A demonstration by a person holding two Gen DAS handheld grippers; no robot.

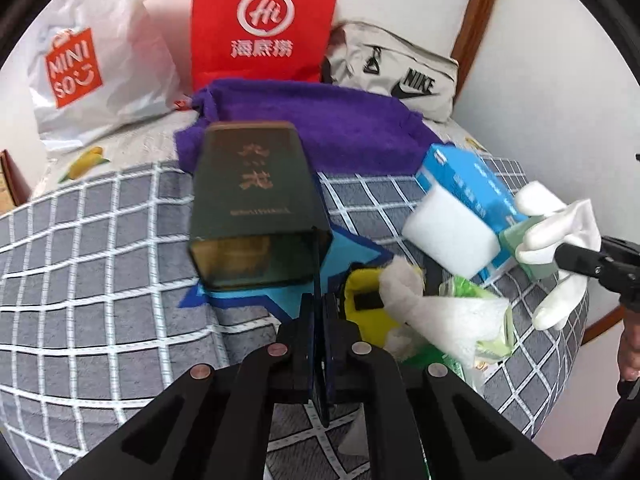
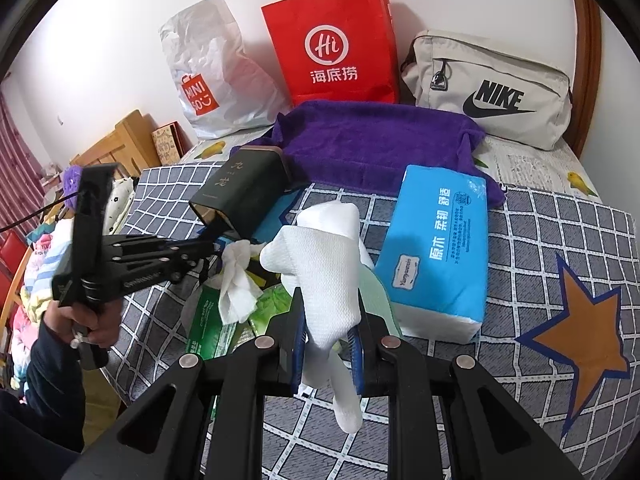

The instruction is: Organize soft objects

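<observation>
Black hand-held gripper [image 2: 328, 344], blue pads [image 2: 298, 344]

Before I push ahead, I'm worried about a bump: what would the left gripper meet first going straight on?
Probably the dark green rectangular box, which the left gripper already pinches by a thin flap; behind it lies the purple towel. Depth is unclear.
</observation>
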